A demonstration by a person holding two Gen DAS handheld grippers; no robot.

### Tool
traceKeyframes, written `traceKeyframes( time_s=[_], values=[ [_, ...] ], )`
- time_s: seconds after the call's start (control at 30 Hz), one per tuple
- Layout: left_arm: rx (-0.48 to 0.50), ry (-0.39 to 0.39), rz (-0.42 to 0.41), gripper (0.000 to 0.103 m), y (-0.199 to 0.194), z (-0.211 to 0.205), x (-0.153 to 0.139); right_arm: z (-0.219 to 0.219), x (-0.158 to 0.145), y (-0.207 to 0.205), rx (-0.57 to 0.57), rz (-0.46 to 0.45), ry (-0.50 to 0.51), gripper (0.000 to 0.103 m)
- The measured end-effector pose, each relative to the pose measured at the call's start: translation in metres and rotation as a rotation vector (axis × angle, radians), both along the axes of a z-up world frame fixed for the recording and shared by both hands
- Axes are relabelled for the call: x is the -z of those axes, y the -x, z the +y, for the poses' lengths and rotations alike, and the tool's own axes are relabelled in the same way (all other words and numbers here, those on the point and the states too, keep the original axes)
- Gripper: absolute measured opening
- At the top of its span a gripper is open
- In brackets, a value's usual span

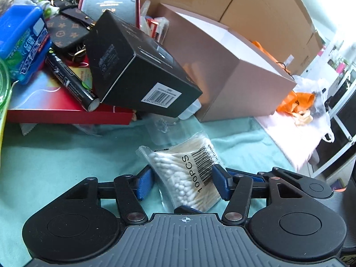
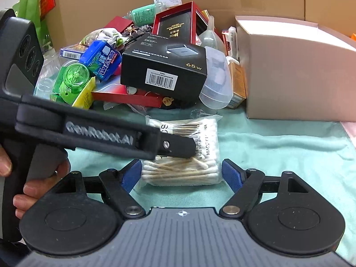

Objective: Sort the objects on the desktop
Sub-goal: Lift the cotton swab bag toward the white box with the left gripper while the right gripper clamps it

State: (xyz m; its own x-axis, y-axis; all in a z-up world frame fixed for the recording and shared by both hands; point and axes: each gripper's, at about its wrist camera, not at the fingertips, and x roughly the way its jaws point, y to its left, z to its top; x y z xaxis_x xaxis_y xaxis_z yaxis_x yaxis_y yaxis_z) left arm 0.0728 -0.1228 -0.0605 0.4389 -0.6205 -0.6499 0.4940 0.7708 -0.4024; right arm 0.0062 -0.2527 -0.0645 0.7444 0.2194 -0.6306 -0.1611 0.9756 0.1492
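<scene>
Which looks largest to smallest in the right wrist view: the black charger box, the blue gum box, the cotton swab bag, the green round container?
1. black charger box
2. cotton swab bag, though it lies nearer the camera and the left gripper covers part of it
3. blue gum box and green round container look alike; no ranking.

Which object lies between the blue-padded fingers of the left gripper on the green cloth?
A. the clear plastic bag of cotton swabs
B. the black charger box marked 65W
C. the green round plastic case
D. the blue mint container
A: in the left wrist view the clear plastic bag of cotton swabs, printed 100PCS, sits between the left gripper pads, which touch its sides.
</scene>
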Motion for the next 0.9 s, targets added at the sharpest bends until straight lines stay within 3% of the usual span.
traceKeyframes(
  time_s=[0.13, 0.17, 0.2, 0.23, 0.4, 0.63, 0.9],
  values=[
    [0.001, -0.001, -0.005, 0.072, 0.0, -0.003, 0.001, 0.0, 0.003, -0.002, 0.001, 0.002, -0.004, 0.083],
    [0.006, -0.01, -0.015, 0.07, 0.001, -0.004, 0.0, 0.0, 0.004, -0.002, 0.001, 0.0, -0.007, 0.083],
    [0.014, -0.019, -0.021, 0.059, 0.002, -0.006, 0.0, 0.0, 0.004, -0.001, 0.002, -0.003, -0.006, 0.081],
    [0.017, -0.022, -0.021, 0.055, 0.002, -0.007, 0.0, 0.0, 0.004, -0.001, 0.003, -0.006, -0.002, 0.079],
    [0.043, -0.008, -0.051, 0.045, 0.011, -0.011, -0.012, -0.007, -0.004, 0.007, 0.015, -0.013, -0.015, 0.075],
    [0.106, 0.065, -0.168, 0.043, 0.019, -0.031, -0.057, -0.029, -0.045, 0.027, 0.054, -0.137, 0.019, 0.075],
    [0.17, 0.155, -0.285, 0.042, -0.014, -0.073, -0.112, -0.063, -0.094, 0.011, 0.123, -0.301, 0.126, 0.075]
  ],
)
